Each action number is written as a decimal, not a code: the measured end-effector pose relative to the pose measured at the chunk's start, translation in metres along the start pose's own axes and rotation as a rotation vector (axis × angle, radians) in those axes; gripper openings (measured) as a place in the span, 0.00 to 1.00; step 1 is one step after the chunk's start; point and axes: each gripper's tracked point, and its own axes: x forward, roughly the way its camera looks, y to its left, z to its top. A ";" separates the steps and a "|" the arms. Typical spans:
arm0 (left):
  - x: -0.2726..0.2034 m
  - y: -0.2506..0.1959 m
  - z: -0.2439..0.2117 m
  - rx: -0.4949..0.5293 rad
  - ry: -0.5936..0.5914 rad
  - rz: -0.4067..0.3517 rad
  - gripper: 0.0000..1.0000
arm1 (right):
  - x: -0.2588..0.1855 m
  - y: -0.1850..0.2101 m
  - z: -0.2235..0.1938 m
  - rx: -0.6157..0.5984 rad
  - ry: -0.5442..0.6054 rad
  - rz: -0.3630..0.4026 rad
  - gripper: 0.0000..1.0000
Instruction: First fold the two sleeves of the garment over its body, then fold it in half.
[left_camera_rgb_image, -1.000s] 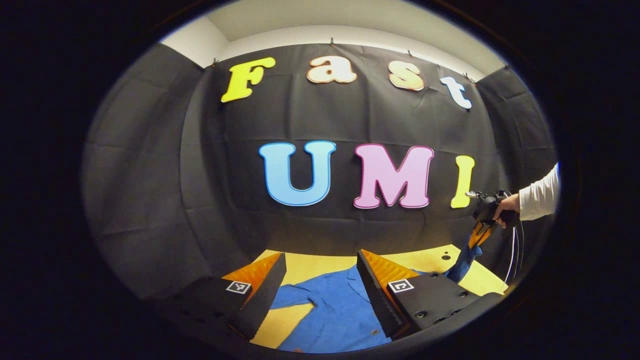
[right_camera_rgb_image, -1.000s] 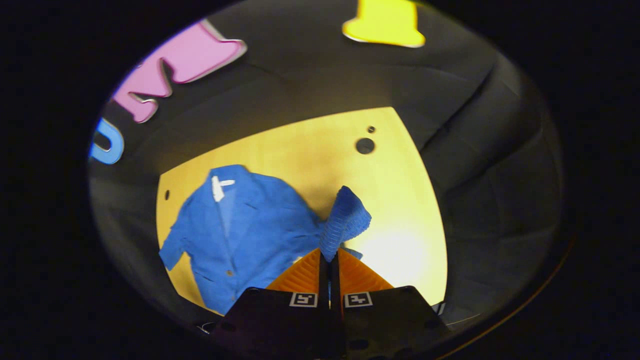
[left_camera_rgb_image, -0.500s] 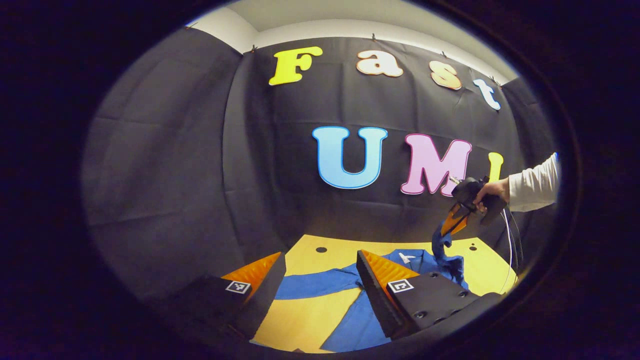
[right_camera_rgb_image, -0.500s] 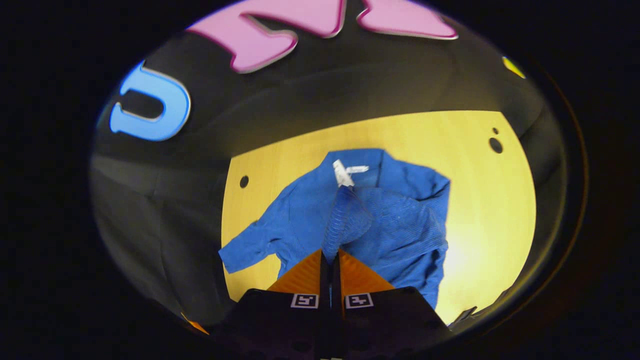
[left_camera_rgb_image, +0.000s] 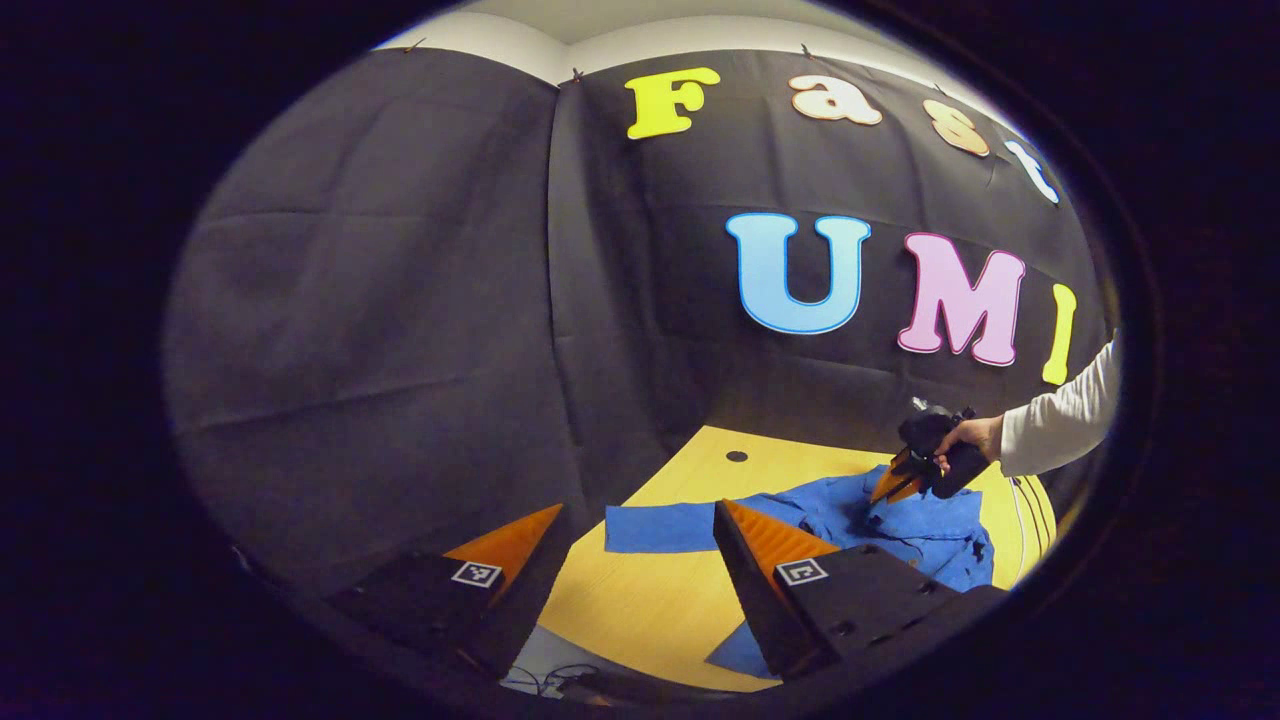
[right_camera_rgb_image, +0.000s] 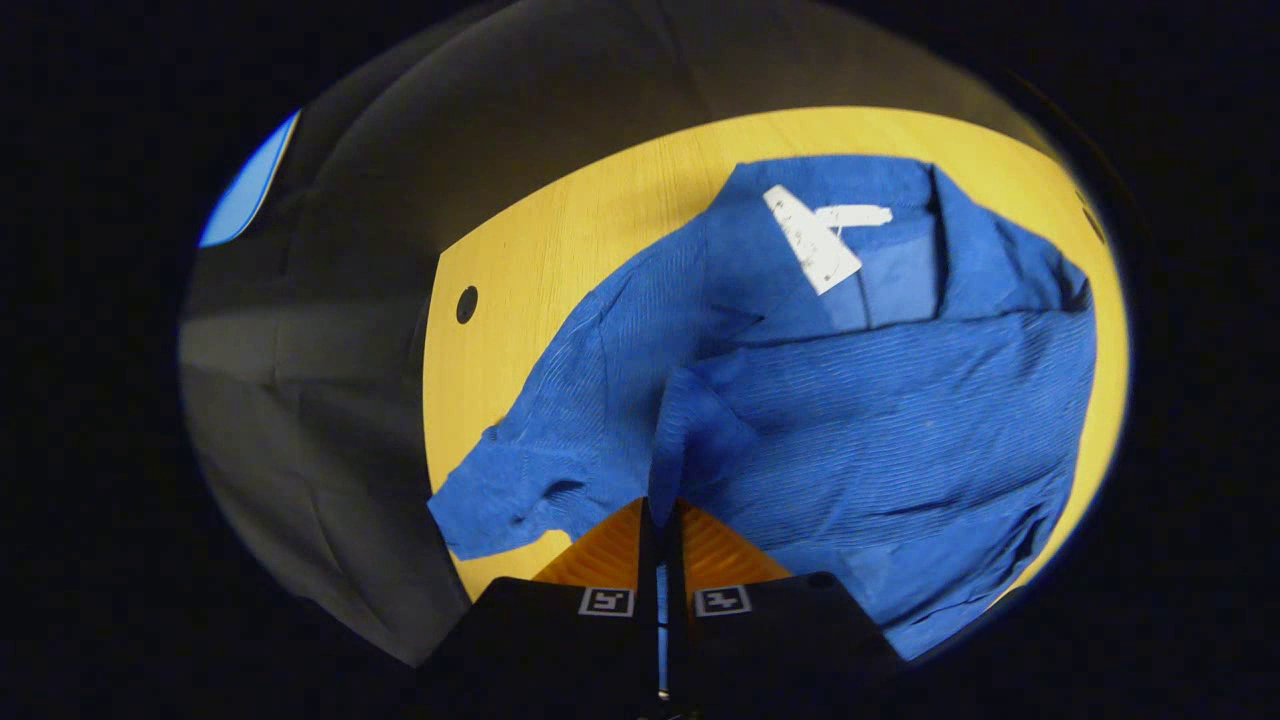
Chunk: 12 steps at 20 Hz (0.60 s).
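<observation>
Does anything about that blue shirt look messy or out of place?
Slightly. The blue ribbed shirt lies rumpled on the yellow wooden table, one sleeve pinched in the right hand-held gripper, the other sleeve spread flat.

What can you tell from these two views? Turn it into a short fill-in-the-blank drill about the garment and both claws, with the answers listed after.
1. The right claw is shut on the garment's ____.
2. The left claw holds nothing; its fingers stand ____.
3. The garment on the wooden table is coloured ____.
4. Near the collar sits a tag coloured ____.

Missing words: sleeve; open; blue; white
</observation>
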 end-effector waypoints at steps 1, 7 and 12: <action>0.002 -0.003 -0.005 -0.006 0.016 0.002 0.82 | -0.003 0.011 0.003 0.033 0.014 0.050 0.11; 0.045 -0.037 -0.021 -0.038 0.064 -0.043 0.82 | 0.006 0.058 0.012 0.148 0.035 0.254 0.63; 0.111 -0.042 -0.041 -0.087 0.175 -0.106 0.82 | -0.031 0.037 0.018 -0.013 -0.024 0.268 0.76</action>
